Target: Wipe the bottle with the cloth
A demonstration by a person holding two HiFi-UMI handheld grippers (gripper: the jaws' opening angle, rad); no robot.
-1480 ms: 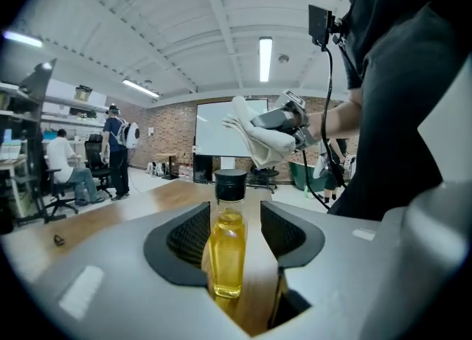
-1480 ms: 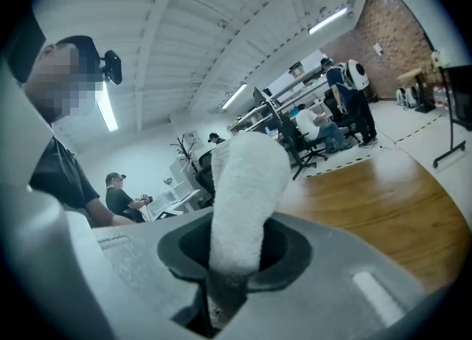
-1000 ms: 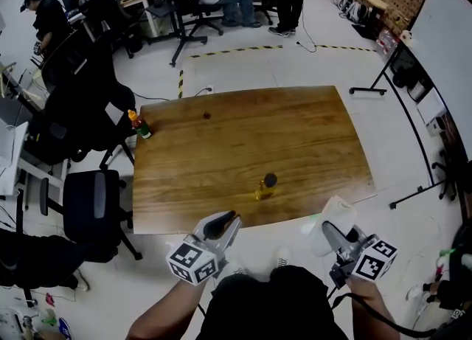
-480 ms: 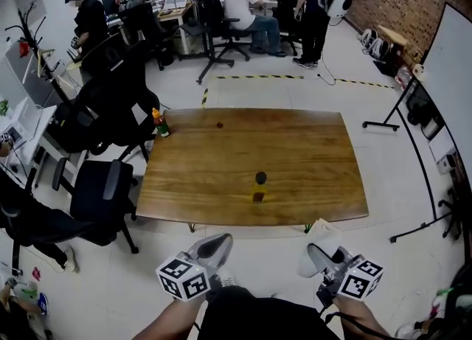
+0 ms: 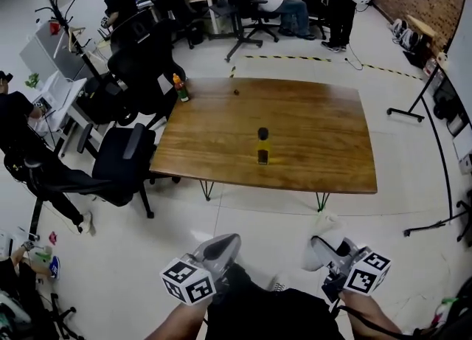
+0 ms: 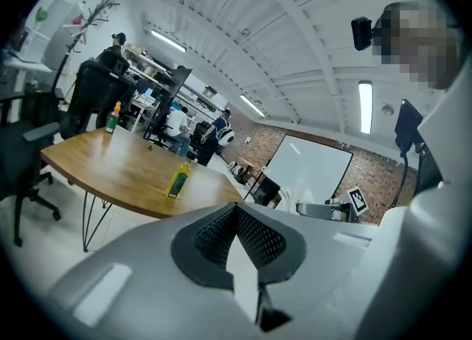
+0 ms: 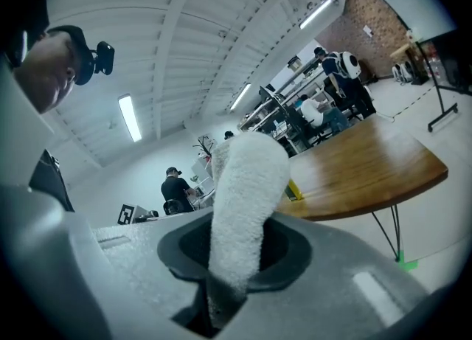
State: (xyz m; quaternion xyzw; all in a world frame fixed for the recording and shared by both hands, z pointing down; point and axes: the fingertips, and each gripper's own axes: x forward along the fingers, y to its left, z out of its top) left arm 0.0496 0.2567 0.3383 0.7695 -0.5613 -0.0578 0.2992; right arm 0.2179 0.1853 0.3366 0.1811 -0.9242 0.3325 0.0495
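Wooden and warm brown, the desk (image 5: 310, 121) stands out in the open on a pale floor (image 5: 184, 228), and the bottle (image 5: 262, 145) is upright on it, roughly midway along and rather nearer the front edge. It has a yellow body and a dark cap. Nothing is touching it.

The person is standing well back from the desk, with both tools held low and close to the body over the floor. The left claw (image 5: 223, 245) is closed tight on nothing: in the left gripper view its two ribbed pads (image 6: 258, 239) meet with no gap, and the bottle (image 6: 178, 181) shows far beyond them on the desk (image 6: 110, 161). The right claw (image 5: 323, 245) is clamped on the cloth (image 5: 313, 257), a white fluffy piece. In the right gripper view the cloth (image 7: 243, 198) rises out from between the jaws as a thick folded roll and covers most of what lies ahead. The desk (image 7: 369, 165) stretches away to its right, with a sliver of yellow at the cloth's edge that may be the bottle.

At the far left corner of the desk stands a second, green bottle with an orange cap (image 5: 179, 88), and a small dark object (image 5: 236, 92) lies near the far edge. Black office chairs (image 5: 122, 165) crowd the desk's left side. Several people sit or stand at workstations at the back.
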